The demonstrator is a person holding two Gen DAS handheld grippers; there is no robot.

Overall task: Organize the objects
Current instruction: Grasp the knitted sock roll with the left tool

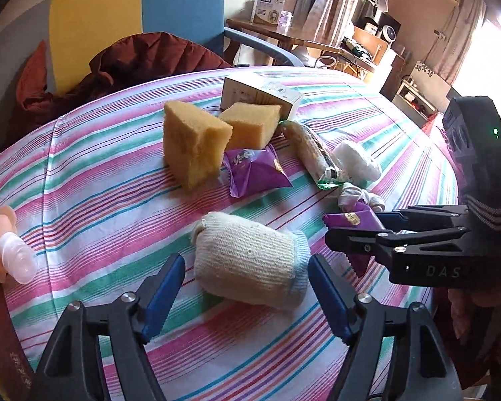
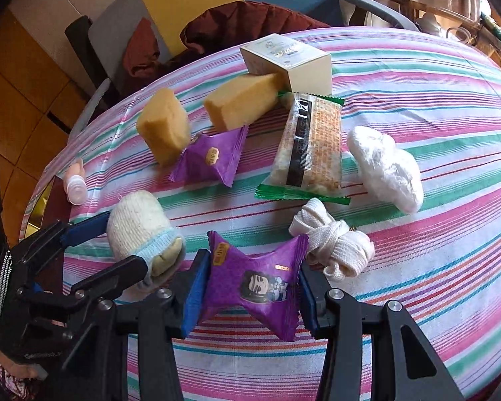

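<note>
Legible writing: "DAS" on the right gripper (image 1: 330, 234) body; packet print is unreadable.

Left gripper (image 1: 247, 287): jaws wide, one on each side of the rolled knit sock (image 1: 250, 264), which lies on the striped counter (image 1: 100, 183); whether the pads touch it cannot be determined.

Right gripper (image 2: 248, 290): jaws closed against both sides of the near purple snack packet (image 2: 254, 284).

Adjacent items: white strap bundle (image 2: 330, 247), green-edged snack bar (image 2: 310, 147), second purple packet (image 2: 213, 158), two yellow sponges (image 2: 165, 127), a carton (image 2: 290, 60), white wad (image 2: 384, 167), small bottle (image 1: 15, 257).
</note>
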